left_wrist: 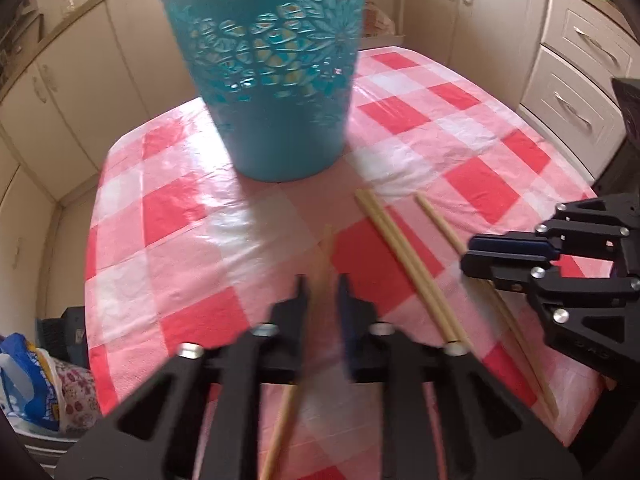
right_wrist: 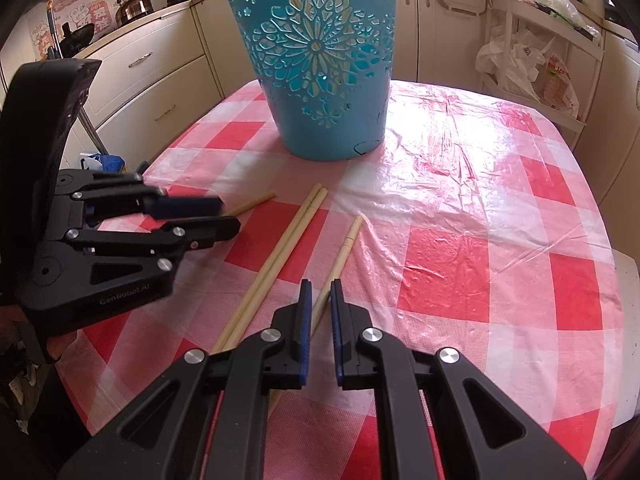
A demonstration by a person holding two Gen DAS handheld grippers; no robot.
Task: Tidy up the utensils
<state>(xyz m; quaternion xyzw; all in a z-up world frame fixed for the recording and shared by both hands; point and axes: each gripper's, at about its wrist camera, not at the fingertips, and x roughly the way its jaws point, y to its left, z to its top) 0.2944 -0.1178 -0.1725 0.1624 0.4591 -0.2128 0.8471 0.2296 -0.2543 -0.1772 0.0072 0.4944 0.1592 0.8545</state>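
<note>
A teal cut-out basket (left_wrist: 280, 80) (right_wrist: 320, 60) stands upright at the far side of the red-and-white checked tablecloth (right_wrist: 460, 280). In front of it lie several pale wooden chopsticks. My left gripper (left_wrist: 322, 284) (right_wrist: 226, 216) is shut on one chopstick (left_wrist: 323, 252) (right_wrist: 256, 202), whose tip points toward the basket. Two chopsticks (left_wrist: 400, 260) (right_wrist: 280, 256) lie side by side between the grippers. My right gripper (right_wrist: 320, 286) (left_wrist: 468, 252) is shut on another chopstick (right_wrist: 346, 248) (left_wrist: 436, 216); its far end rests on the cloth. The left wrist view is blurred.
Cream kitchen cabinets (left_wrist: 576, 80) surround the table on all sides. A kettle (right_wrist: 132, 0) sits on the counter at back left. Plastic bags hang on a white rack (right_wrist: 532, 64) at back right. More bags (left_wrist: 28, 380) lie on the floor beside the table's left edge.
</note>
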